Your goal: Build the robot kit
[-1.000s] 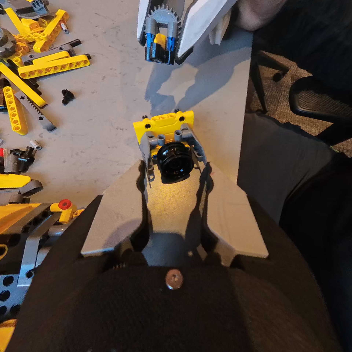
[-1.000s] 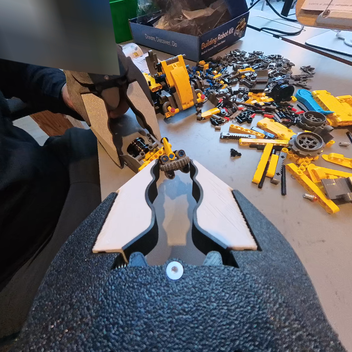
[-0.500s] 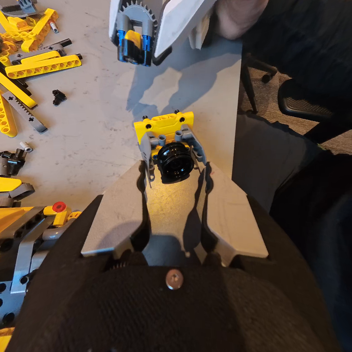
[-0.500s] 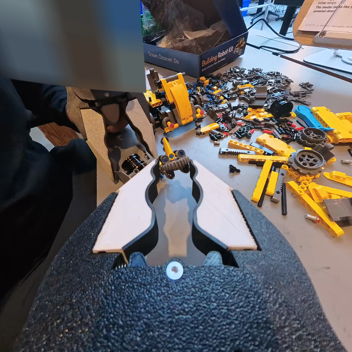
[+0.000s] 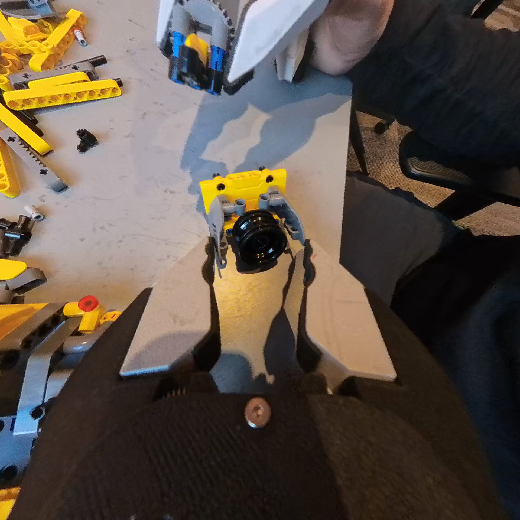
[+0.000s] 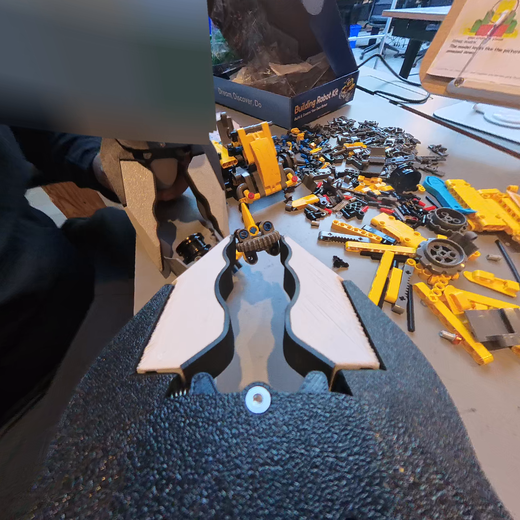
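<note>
My left gripper [image 5: 257, 246] is shut on a small assembly [image 5: 244, 187] with a yellow block, grey side arms and a black wheel hub [image 5: 260, 239]. It holds the assembly just above the grey table, near the edge. My right gripper [image 6: 257, 244] is shut on a grey gear piece [image 6: 257, 242] with blue pins and a yellow part. In the left wrist view that gear piece [image 5: 194, 62] hangs between the white fingers [image 5: 261, 36], beyond the assembly and apart from it. In the right wrist view the left gripper's grey fingers [image 6: 140, 202] and the hub [image 6: 194, 247] are at the left.
A partly built yellow vehicle [image 6: 259, 166] stands behind a spread of loose yellow, black and grey parts [image 6: 394, 239]. An open blue box [image 6: 287, 104] and a sheet on a stand [image 6: 478, 56] are at the back. The table edge [image 5: 344, 197] is at the right, with a person's leg and a chair beyond. One gripper's finger ends stand about 9 centimetres off the other's.
In the left wrist view the right gripper with the gear piece has shifted left and come nearer. The right wrist view has tilted up. Both grips are unchanged.
</note>
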Demonstrator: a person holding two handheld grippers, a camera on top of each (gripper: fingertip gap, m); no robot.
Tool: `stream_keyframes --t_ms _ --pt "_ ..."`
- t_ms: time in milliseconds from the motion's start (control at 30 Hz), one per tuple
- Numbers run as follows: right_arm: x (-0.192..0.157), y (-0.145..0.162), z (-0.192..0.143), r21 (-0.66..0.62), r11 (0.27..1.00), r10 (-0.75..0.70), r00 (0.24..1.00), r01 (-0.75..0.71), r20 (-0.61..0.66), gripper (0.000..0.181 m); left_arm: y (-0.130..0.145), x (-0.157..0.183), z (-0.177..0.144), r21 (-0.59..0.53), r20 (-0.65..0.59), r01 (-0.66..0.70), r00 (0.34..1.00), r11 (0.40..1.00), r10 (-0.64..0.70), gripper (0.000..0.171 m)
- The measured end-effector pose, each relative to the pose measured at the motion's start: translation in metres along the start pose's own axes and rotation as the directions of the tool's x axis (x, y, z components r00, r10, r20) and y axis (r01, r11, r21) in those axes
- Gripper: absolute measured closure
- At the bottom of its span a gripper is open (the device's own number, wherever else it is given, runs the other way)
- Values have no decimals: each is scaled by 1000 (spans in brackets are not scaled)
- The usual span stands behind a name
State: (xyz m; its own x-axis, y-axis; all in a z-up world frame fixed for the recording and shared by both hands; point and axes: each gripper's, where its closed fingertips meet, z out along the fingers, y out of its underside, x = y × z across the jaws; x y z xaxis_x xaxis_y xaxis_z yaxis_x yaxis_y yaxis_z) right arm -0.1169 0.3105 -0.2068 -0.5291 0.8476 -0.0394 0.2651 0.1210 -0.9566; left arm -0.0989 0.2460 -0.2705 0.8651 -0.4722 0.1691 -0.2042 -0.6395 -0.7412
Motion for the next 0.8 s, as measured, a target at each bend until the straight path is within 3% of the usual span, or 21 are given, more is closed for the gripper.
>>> stream_keyframes --t_ms 167,400,600,733,800 --pt "-7 6 5 -45 996 -82 997 81 -14 151 1 0 1 -12 19 -26 999 1000 27 110" --pt "-23 2 3 -13 990 -139 990 140 32 151 1 -2 -5 12 107 -73 992 997 71 105" --pt "-33 3 1 -5 984 -180 982 181 48 151 11 -1 -3 -48 153 -107 982 993 113 97" --pt "-38 11 7 -75 982 -170 982 175 79 151 10 -3 -4 -32 122 -49 991 998 53 114" --pt "-42 18 12 -124 977 -157 982 171 108 151 10 -3 -4 -25 107 -33 994 999 35 114"
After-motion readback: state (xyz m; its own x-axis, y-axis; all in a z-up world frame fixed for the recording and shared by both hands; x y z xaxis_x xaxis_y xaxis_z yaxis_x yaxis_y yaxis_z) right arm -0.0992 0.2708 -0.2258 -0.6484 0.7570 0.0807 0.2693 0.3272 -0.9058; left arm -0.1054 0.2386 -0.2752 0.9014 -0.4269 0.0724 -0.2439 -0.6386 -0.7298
